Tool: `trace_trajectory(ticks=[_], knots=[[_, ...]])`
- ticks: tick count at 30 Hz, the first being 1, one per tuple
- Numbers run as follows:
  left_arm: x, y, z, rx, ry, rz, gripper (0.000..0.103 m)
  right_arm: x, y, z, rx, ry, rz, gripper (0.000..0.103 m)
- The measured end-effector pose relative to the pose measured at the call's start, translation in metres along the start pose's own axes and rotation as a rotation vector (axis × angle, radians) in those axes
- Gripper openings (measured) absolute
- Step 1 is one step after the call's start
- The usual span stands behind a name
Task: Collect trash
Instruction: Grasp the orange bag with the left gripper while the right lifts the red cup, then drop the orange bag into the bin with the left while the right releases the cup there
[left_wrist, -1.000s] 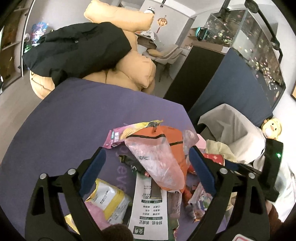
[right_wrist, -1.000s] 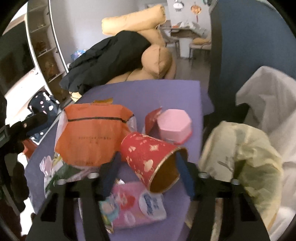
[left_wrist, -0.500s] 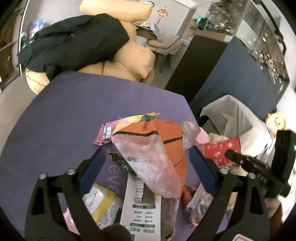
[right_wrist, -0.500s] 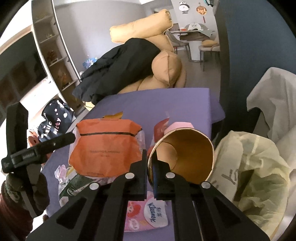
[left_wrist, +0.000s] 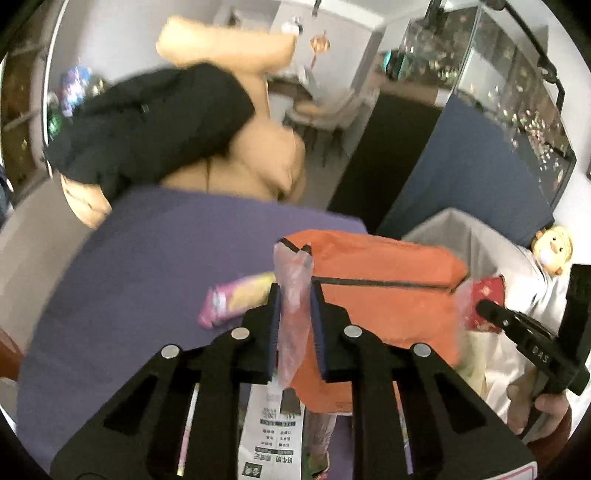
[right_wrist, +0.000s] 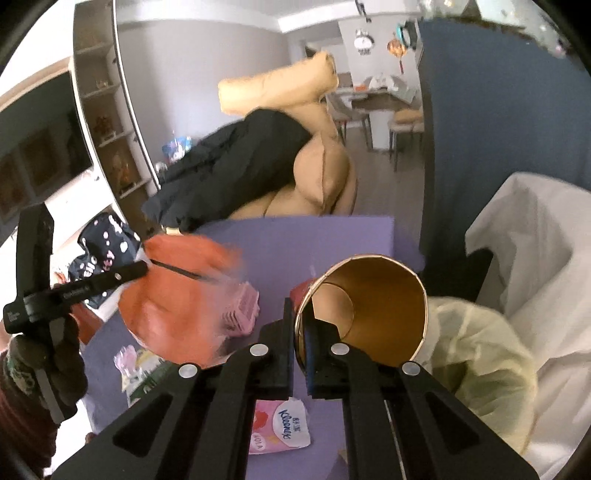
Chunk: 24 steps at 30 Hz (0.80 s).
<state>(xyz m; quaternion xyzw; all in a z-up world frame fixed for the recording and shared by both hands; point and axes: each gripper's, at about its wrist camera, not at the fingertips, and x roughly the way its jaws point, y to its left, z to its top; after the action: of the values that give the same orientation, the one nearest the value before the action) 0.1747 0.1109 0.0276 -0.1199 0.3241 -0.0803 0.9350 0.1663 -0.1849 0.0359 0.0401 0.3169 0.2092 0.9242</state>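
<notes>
My left gripper (left_wrist: 295, 291) is shut on a clear plastic bag (left_wrist: 293, 295) that holds an orange packet (left_wrist: 376, 288), lifted above the purple table (left_wrist: 155, 243); it shows blurred in the right wrist view (right_wrist: 177, 295). My right gripper (right_wrist: 300, 317) is shut on the rim of a red paper cup (right_wrist: 369, 306), gold inside, open end toward the camera; the cup (left_wrist: 484, 302) also shows in the left wrist view. A yellowish trash bag (right_wrist: 480, 358) sits open just right of the cup.
On the table lie a pink-yellow wrapper (left_wrist: 236, 299), a white printed packet (left_wrist: 273, 435), a pink Kleenex pack (right_wrist: 280, 428) and a pink box (right_wrist: 243, 310). Tan cushions with a black coat (right_wrist: 236, 166) stand beyond the table. A white cloth (right_wrist: 535, 258) lies right.
My left gripper has shut on the plastic bag and lifted it with the orange packet. My right gripper has kept hold of the cup and raised it a little.
</notes>
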Motion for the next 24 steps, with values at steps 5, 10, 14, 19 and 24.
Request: trace_trajectory(ticks=[5,10,14,19,24], knots=[[-0.025,-0.026,0.012,0.071,-0.067,0.059,0.015,-0.025,-0.011,0.006,-0.003,-0.046,-0.025,0.006],[-0.021,-0.053,0.019,0.104,-0.074,0.038,0.015,-0.048,-0.038,0.007,0.027,-0.071,-0.072,0.006],[-0.003,-0.093,0.022,0.161,-0.056,0.006,0.015,-0.073,-0.064,0.006,0.046,-0.103,-0.130,0.006],[0.031,-0.155,0.019,0.270,-0.020,-0.030,0.015,-0.107,-0.109,-0.001,0.098,-0.138,-0.212,0.006],[0.067,-0.224,-0.002,0.451,-0.022,-0.004,0.015,-0.122,-0.152,-0.015,0.134,-0.135,-0.293,0.006]])
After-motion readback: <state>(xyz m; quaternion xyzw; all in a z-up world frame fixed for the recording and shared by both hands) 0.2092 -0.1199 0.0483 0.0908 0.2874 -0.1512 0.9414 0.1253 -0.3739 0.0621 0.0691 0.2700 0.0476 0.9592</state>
